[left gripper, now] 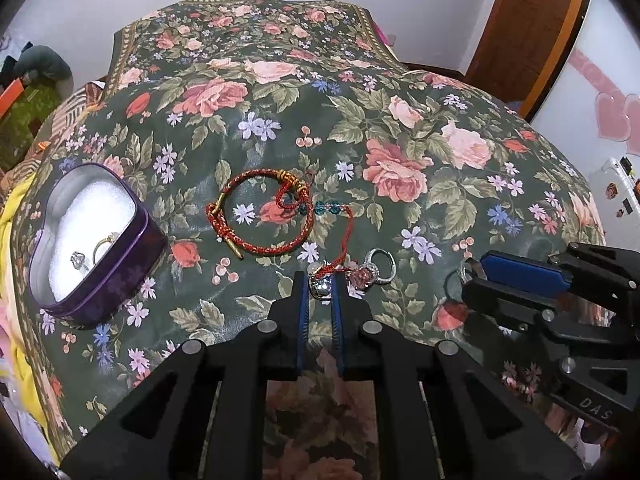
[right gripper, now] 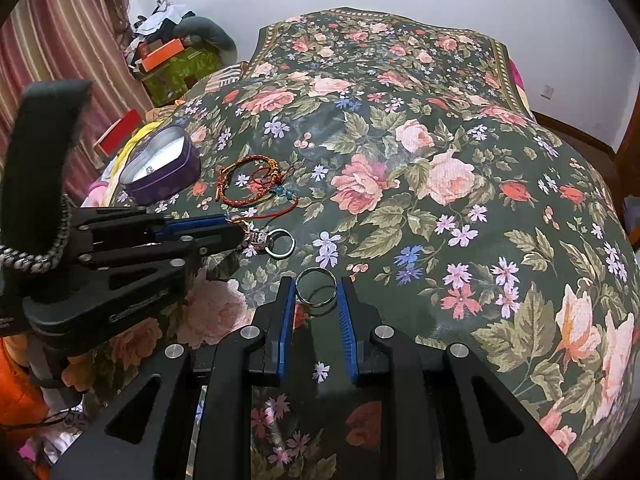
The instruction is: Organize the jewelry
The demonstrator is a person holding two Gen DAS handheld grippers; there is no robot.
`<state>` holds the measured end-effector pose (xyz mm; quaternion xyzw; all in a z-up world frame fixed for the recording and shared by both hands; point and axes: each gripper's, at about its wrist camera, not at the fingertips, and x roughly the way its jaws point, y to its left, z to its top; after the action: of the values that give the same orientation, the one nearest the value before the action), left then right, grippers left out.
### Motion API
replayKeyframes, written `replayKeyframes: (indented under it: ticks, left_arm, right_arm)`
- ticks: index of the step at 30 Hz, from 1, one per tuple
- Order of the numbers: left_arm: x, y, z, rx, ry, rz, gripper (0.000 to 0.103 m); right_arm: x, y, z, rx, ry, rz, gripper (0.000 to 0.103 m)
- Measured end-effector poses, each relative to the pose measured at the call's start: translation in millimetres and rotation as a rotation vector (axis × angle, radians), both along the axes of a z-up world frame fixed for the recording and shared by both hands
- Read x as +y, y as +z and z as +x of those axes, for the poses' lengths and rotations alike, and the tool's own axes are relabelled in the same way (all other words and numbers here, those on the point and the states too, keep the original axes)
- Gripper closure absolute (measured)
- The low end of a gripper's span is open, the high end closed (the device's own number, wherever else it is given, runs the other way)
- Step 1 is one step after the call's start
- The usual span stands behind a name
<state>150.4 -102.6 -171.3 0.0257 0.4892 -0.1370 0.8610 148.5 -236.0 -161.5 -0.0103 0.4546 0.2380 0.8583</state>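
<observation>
Lying flat, thin silver ring (right gripper: 316,286) gleams.

A home bedroom. A floral bedspread (right gripper: 400,168) covers the bed, striped curtains (right gripper: 60,32) hang far left, and clutter (right gripper: 168,40) piles beside them.

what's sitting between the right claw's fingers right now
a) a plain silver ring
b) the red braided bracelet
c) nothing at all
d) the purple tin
a: in the right wrist view a plain silver ring lies on the floral bedspread between the open fingers of the right claw; the red braided bracelet and purple tin lie farther off to the left.
</observation>
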Motion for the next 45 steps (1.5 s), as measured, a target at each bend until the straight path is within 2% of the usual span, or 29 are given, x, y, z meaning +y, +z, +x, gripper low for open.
replayKeyframes:
  ticks: [11, 22, 25, 27, 29, 35, 37, 41, 45]
  left_arm:
    - [6, 25, -23, -0.061, -0.014, -0.001, 0.094]
    - [29, 13, -52, 0.034, -0.021, 0.004, 0.094]
    - [32, 11, -55, 0.038, -0.013, 0.013, 0.086]
    - [31, 10, -55, 0.036, -0.011, 0.019, 0.070]
    - [29, 9, -53, 0.030, -0.014, 0.019, 0.065]
    - [18, 1, -42, 0.018, -0.022, 0.048, 0.066]
    - [16, 0, -39, 0.005, -0.024, 0.050, 0.082]
    - [14, 1, -38, -0.009, -0.029, 0.068, 0.083]
    - [18, 12, -44, -0.029, -0.027, 0.045, 0.083]
  right_arm:
    - [-3, 3, -3, 0.002, -0.011, 0.009, 0.084]
    - [-2, 4, -6, 0.004, -0.008, 0.009, 0.084]
    - [0, 4, -8, 0.006, -0.004, 0.008, 0.084]
    - [0, 4, -9, 0.007, -0.003, 0.005, 0.084]
    - [0, 3, -10, 0.009, -0.004, 0.006, 0.084]
    - [-2, 3, -9, 0.015, -0.008, 0.009, 0.084]
    - [-2, 2, -9, 0.018, -0.009, 0.011, 0.084]
    - [-2, 2, -9, 0.017, -0.010, 0.011, 0.084]
    - [-2, 2, -9, 0.018, -0.009, 0.012, 0.084]
